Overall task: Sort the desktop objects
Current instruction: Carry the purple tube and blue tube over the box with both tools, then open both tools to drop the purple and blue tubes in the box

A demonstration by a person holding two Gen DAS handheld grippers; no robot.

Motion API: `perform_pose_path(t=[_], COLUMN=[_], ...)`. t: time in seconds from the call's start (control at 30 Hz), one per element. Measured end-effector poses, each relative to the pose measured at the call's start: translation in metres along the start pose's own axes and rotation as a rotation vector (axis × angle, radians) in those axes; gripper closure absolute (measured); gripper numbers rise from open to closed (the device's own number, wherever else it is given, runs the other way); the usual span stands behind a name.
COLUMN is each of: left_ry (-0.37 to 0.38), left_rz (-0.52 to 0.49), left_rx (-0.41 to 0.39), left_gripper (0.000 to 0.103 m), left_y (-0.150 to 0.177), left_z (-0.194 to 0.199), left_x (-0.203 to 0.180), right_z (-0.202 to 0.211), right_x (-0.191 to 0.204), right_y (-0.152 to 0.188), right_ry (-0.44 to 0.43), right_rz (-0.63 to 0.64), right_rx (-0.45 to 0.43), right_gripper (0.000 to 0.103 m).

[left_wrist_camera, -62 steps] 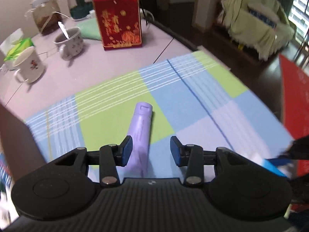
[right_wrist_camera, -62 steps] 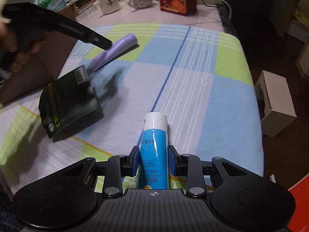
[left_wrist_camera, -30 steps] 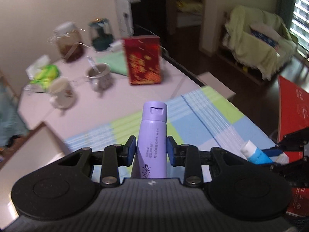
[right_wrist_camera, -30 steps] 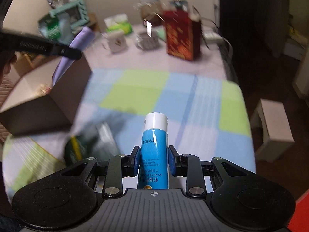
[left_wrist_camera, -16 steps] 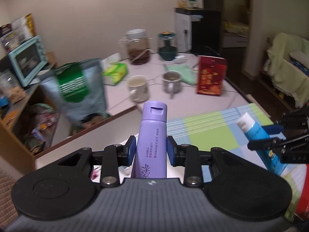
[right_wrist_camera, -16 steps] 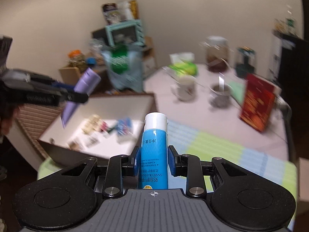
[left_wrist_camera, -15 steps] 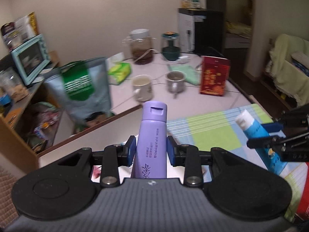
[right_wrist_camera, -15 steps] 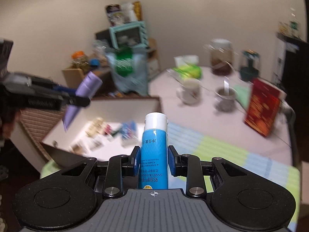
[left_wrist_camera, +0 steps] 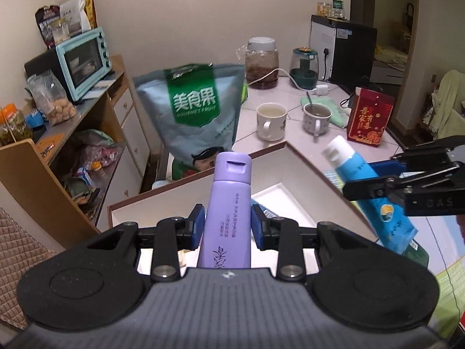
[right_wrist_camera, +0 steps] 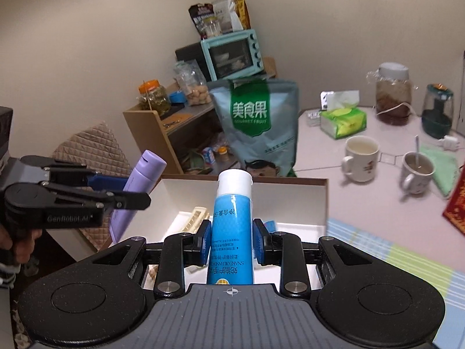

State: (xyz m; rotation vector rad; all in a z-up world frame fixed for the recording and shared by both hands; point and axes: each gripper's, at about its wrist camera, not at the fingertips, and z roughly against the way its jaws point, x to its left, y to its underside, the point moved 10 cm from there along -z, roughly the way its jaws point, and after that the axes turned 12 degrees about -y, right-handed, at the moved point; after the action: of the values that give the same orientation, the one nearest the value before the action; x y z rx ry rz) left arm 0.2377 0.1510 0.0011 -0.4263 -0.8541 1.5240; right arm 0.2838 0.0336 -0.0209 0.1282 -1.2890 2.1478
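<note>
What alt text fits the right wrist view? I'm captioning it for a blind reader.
The right gripper clamps a blue tube with a white cap above an open white-lined box. At left, the left gripper holds a purple bottle; behind stand a green-labelled snack bag and two mugs.

Home dining corner: toaster oven [left_wrist_camera: 84, 61] on a shelf, mugs [left_wrist_camera: 271, 121], tissues [right_wrist_camera: 343, 123], snack bag [left_wrist_camera: 193, 110] on the tabletop.

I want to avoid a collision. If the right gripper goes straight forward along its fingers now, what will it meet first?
Probably the far wall of the open box, or just above it the snack bag standing behind. The right gripper holds the blue tube pointing there; depth is unclear.
</note>
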Motion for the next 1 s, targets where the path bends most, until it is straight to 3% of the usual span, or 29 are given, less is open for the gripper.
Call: perform_pose_path(t=[0.23, 0.57, 0.77, 1.0], left_ry=[0.068, 0.151, 0.199, 0.237], left_rz=[-0.014, -0.05, -0.089, -0.163], left_rx=[0.055, 0.125, 0.192, 0.324], left_gripper=[0.074, 0.074, 0.074, 0.074], left_y=[0.009, 0.023, 0.039, 0.066], left_z=[-0.035, -0.069, -0.087, -0.12], left_x=[0.006, -0.003, -0.014, -0.028], right_z=[-0.046, -0.064, -0.077, -0.102], right_x=[-0.018, -0.035, -0.039, -0.041], right_y=[0.004, 0.02, 0.038, 0.061], right_ry=[0.048, 0.095, 0.091, 0.092], right_rz=[-0.044, -0.053, -0.003, 0.083], right_rx=[0.054, 0.127, 0.227, 0.362], right_gripper=[0.074, 0.074, 0.074, 0.074])
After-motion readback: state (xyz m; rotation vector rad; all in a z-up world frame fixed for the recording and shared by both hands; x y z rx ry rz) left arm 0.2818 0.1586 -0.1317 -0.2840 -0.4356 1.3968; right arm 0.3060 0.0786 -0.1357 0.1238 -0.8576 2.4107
